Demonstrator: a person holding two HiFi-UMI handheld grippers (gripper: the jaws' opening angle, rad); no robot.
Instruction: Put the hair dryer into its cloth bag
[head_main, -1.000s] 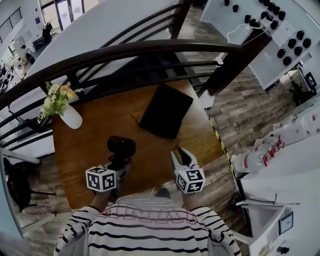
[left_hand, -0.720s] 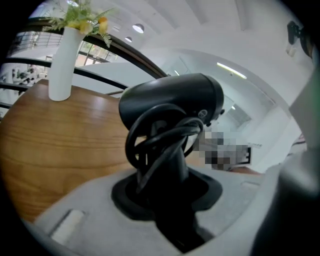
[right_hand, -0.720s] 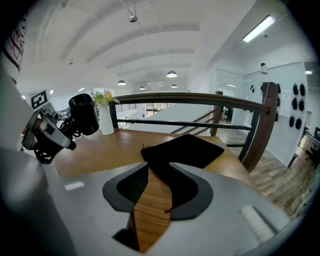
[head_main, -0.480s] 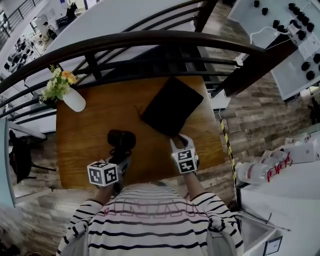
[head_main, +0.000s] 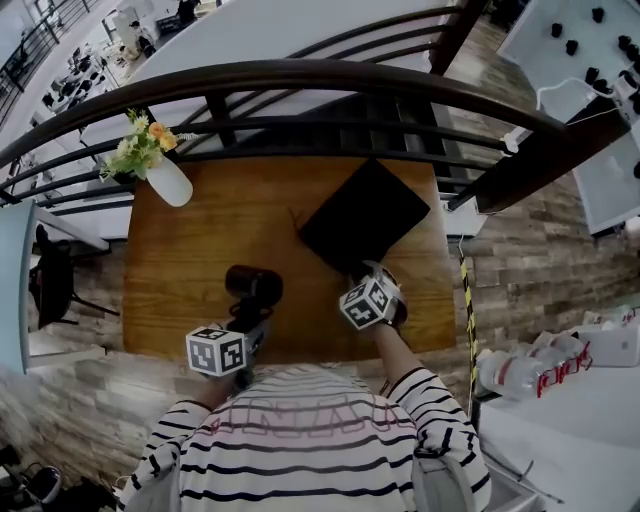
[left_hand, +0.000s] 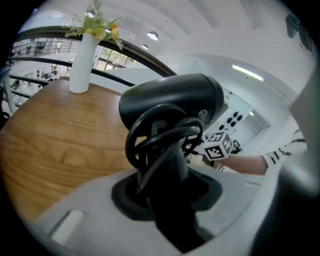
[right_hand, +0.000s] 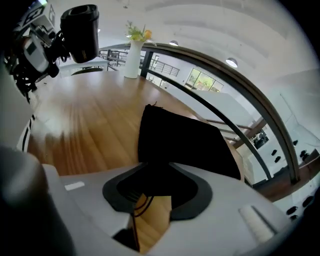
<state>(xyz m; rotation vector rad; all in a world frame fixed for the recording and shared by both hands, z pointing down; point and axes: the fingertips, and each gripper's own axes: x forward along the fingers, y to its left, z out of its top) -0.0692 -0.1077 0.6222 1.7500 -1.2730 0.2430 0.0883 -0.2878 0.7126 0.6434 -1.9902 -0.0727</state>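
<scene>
The black hair dryer (head_main: 253, 285) stands above the wooden table (head_main: 190, 260), its cord looped round the handle (left_hand: 165, 145). My left gripper (head_main: 243, 325) is shut on that handle (left_hand: 167, 170), barrel up. The flat black cloth bag (head_main: 365, 215) lies at the table's far right. My right gripper (head_main: 376, 278) points down at the bag's near corner. In the right gripper view the bag's edge (right_hand: 180, 145) reaches the jaw tips (right_hand: 152, 197), wood still shows in the gap, and a thin drawstring (right_hand: 142, 205) hangs there. The dryer (right_hand: 80, 30) shows at upper left.
A white vase of flowers (head_main: 168, 182) stands at the table's far left corner. A dark curved railing (head_main: 300, 75) runs behind the table. The table's right edge (head_main: 445, 270) drops to plank floor with a yellow-black strip (head_main: 468, 300).
My right gripper has rolled and come forward and down from the table's near edge to the bag's near corner. The left gripper with the dryer has shifted slightly.
</scene>
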